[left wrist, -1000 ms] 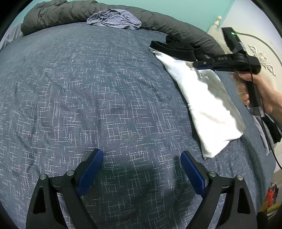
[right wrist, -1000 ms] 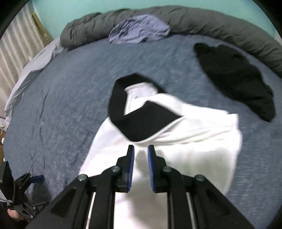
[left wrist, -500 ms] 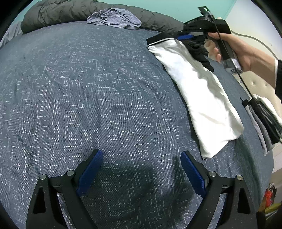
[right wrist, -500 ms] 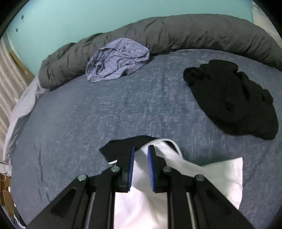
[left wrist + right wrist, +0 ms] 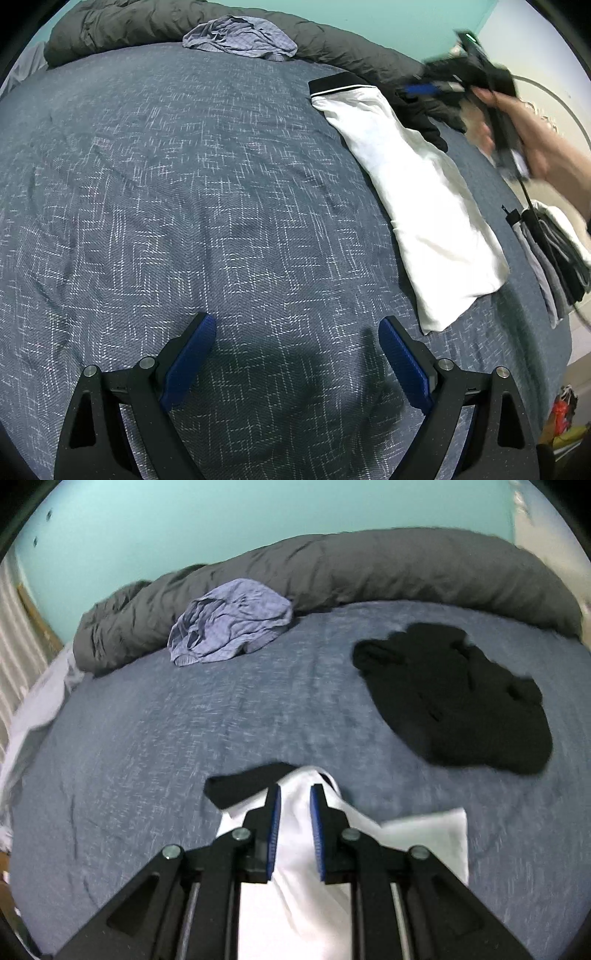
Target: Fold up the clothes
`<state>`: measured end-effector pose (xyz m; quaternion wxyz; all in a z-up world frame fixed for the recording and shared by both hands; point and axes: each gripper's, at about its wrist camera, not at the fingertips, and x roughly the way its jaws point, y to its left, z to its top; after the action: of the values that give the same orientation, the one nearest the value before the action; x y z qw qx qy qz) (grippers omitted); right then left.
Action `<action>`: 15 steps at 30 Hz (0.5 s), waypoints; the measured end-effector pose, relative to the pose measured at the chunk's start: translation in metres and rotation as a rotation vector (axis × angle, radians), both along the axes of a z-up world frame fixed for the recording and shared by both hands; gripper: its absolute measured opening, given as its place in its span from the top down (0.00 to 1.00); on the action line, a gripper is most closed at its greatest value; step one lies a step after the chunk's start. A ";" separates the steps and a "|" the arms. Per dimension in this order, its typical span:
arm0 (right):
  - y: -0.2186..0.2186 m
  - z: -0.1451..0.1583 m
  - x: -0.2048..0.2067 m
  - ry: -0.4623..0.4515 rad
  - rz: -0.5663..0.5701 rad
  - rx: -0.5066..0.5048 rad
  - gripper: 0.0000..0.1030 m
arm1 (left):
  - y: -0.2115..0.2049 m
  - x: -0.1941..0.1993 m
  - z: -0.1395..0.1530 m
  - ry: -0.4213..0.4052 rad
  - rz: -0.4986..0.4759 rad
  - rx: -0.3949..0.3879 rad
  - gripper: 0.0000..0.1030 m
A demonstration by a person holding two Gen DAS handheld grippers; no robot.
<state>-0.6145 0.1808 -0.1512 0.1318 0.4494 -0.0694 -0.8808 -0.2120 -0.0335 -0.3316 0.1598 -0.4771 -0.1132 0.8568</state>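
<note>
The right hand-held gripper (image 5: 294,805), fingers narrowly parted, is hovering over the white garment (image 5: 417,192); snagging could undo its fold.

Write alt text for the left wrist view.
A long folded white garment with a black band lies on a blue patterned bedspread. The open left gripper hovers nearby; the blurred right gripper is beyond.

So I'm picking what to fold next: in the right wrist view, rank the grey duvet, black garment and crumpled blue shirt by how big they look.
1. Grey duvet, spanning the far edge of the bed.
2. Black garment.
3. Crumpled blue shirt, though it lies farther off and bunched up, so its true size is unsure.
</note>
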 end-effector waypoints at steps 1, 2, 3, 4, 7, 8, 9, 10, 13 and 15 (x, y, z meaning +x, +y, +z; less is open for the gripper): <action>0.012 -0.001 0.011 -0.006 -0.008 -0.005 0.74 | -0.001 0.001 0.001 -0.002 0.003 0.006 0.10; 0.022 -0.002 0.024 -0.013 -0.016 -0.003 0.64 | -0.002 0.001 0.003 -0.003 0.008 0.017 0.10; 0.034 -0.004 0.037 -0.018 -0.025 -0.005 0.63 | -0.003 0.002 0.005 -0.004 0.010 0.022 0.10; 0.047 -0.008 0.051 -0.025 -0.034 -0.008 0.63 | -0.003 0.003 0.007 -0.004 0.012 0.026 0.10; 0.083 -0.018 0.093 -0.050 -0.076 -0.028 0.63 | -0.004 0.008 0.015 0.009 0.022 0.032 0.10; 0.095 -0.022 0.108 -0.060 -0.090 -0.046 0.63 | -0.003 0.009 0.018 0.013 0.021 0.038 0.10; 0.106 -0.026 0.123 -0.071 -0.103 -0.063 0.63 | -0.001 0.011 0.022 0.019 0.014 0.039 0.10; 0.115 -0.029 0.137 -0.082 -0.112 -0.076 0.62 | 0.001 0.013 0.027 0.032 0.006 0.036 0.10; 0.135 -0.040 0.178 -0.118 -0.127 -0.103 0.52 | 0.010 0.019 0.039 0.066 -0.010 0.031 0.10; 0.145 -0.048 0.200 -0.148 -0.136 -0.119 0.51 | 0.019 0.017 0.037 0.044 -0.017 0.068 0.10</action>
<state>-0.4149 0.3259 -0.1993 0.0928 0.4988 -0.1614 -0.8465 -0.1954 -0.0146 -0.2951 0.1855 -0.4535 -0.1349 0.8612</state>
